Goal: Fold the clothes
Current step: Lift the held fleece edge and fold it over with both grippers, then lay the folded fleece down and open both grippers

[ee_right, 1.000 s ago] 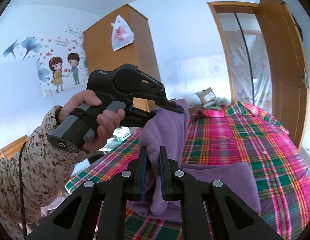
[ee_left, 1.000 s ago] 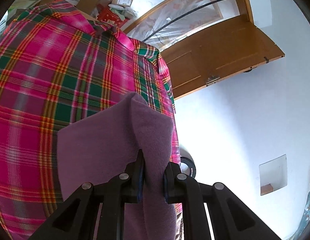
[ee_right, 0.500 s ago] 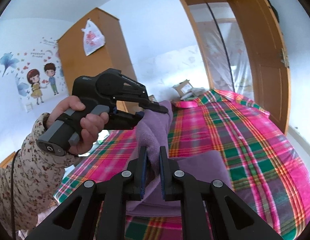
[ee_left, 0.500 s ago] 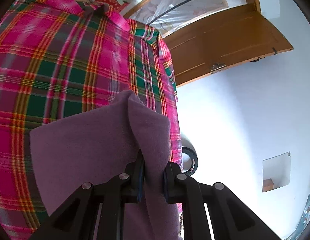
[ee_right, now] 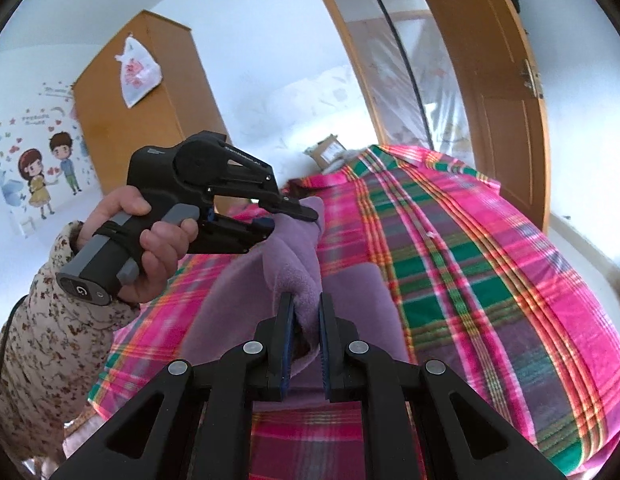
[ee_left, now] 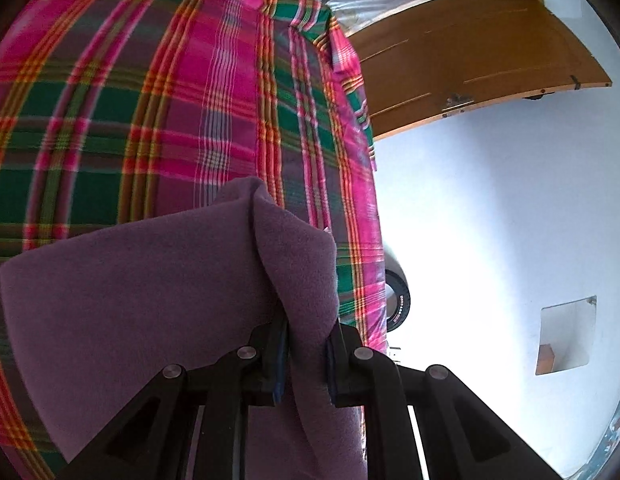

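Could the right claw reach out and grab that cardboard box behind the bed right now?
Probably not. The right claw is shut on the purple garment, as is the left claw, and the cardboard box lies beyond the far end of the plaid bed.

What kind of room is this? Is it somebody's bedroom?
Probably a bedroom. A bed under a plaid sheet fills most of the view, a wooden wardrobe stands by the wall, and cartoon stickers decorate the wall beside it.
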Available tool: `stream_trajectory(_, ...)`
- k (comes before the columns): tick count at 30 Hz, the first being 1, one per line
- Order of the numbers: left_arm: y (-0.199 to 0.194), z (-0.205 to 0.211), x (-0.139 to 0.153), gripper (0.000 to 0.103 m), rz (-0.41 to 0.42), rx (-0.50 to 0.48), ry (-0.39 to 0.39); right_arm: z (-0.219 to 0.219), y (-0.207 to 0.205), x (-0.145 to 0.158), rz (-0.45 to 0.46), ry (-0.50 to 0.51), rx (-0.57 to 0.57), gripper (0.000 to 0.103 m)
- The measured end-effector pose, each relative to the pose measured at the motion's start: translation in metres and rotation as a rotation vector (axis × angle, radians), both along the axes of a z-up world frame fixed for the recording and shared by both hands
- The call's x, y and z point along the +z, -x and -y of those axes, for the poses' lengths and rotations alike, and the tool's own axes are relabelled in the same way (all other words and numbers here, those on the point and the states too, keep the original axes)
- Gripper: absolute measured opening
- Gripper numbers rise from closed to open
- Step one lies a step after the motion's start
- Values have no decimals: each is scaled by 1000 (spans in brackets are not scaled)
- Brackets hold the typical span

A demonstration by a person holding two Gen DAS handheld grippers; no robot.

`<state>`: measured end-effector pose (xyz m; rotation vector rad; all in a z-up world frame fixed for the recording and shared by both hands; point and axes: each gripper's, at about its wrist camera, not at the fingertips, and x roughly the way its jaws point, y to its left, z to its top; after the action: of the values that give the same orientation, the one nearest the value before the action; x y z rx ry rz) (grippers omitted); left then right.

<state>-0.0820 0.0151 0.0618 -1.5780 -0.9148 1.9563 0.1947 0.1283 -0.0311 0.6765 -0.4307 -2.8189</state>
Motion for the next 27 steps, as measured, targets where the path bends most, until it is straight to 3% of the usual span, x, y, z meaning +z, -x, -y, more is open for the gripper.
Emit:
stream_trajectory(11,11,-10,-26,18,68,-3,3,-17,10,-26,84,20,-26,12)
stream_trajectory(18,8,-12,-22,24,44,-14,15,-25,12,-37,120,47,-35,13)
stream_trajectory(27,-6,3,-6,26,-1,-31,-39,-30,11,-45,167,52,-59,16)
